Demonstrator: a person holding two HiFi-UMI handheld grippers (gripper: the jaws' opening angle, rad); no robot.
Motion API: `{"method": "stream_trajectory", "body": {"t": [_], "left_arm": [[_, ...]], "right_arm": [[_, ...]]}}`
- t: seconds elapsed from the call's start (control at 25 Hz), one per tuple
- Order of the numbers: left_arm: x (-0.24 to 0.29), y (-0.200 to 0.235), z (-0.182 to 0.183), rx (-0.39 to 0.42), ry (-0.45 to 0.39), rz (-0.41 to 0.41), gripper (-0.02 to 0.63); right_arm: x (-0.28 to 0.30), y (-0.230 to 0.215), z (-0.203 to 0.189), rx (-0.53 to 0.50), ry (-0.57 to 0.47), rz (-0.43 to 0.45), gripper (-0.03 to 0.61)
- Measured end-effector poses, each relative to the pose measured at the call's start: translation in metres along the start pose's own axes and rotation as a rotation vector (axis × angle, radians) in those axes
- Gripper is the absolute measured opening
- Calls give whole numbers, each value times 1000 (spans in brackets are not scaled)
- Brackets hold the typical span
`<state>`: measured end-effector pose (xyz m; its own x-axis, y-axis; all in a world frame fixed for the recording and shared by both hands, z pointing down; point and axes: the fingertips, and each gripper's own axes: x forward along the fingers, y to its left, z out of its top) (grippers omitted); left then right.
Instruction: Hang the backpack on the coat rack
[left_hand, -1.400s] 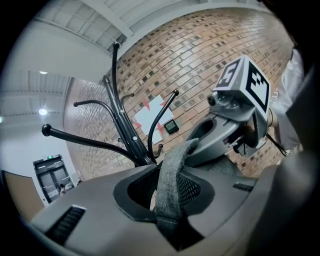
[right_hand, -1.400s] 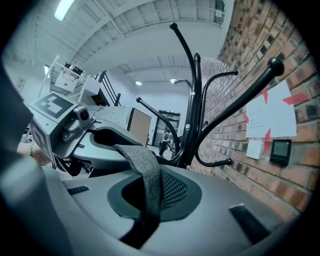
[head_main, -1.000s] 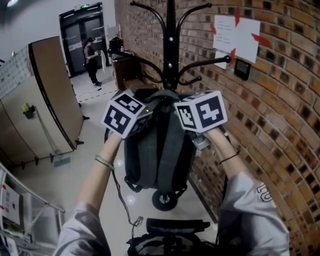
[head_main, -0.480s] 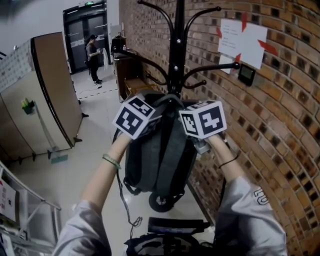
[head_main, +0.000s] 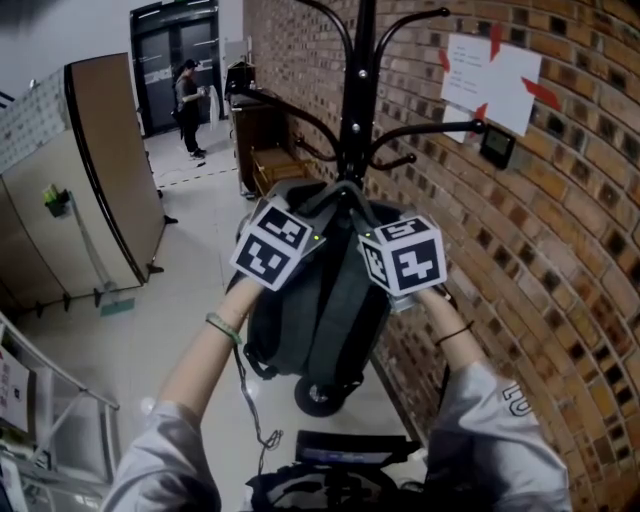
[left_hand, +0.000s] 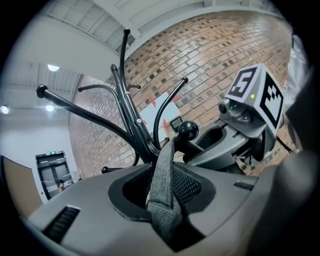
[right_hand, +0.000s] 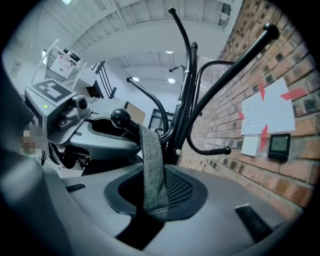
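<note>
The dark grey backpack (head_main: 320, 300) hangs against the black coat rack (head_main: 355, 90), its grey top strap (left_hand: 162, 175) looped over a ball-tipped hook (left_hand: 188, 131). My left gripper (left_hand: 162, 205) sits at the bag's top left; its jaws are opening, and the strap runs loosely up between them. My right gripper (right_hand: 155, 200) is at the top right, also opening, with the same strap (right_hand: 152, 170) in its gap rising to the hook's ball (right_hand: 120, 118). In the head view the marker cubes of the left gripper (head_main: 275, 243) and right gripper (head_main: 403, 255) hide the jaws.
A brick wall (head_main: 560, 260) runs close on the right, with a paper notice (head_main: 490, 75) and a small device (head_main: 497, 146). A wooden cabinet (head_main: 105, 170) stands left. A person (head_main: 188, 105) stands by the far doors. Black gear (head_main: 345, 465) and the rack's base (head_main: 320, 395) are on the floor.
Both grippers and the top of the backpack have sunk a little below the rack's arms. The two marker cubes stay close together on either side of the pole.
</note>
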<state>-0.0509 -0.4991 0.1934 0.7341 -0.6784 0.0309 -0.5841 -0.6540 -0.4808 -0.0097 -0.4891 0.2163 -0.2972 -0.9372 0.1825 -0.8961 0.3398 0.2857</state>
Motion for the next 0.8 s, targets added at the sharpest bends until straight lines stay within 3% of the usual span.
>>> {"method": "stream_trajectory", "body": {"t": [0.28,0.52,0.8], "left_arm": [[-28,3,1,52,47,44,112],[-58,-2,-13,-26,71,66,107],[-92,-47,-48,-111,113,86,107]], "right_arm": [[-11,-1,1,19,6,-20,114],[-34,-7,-5,43,-13,-86,129],[-77,18,-24,119,-75,44,128]]}}
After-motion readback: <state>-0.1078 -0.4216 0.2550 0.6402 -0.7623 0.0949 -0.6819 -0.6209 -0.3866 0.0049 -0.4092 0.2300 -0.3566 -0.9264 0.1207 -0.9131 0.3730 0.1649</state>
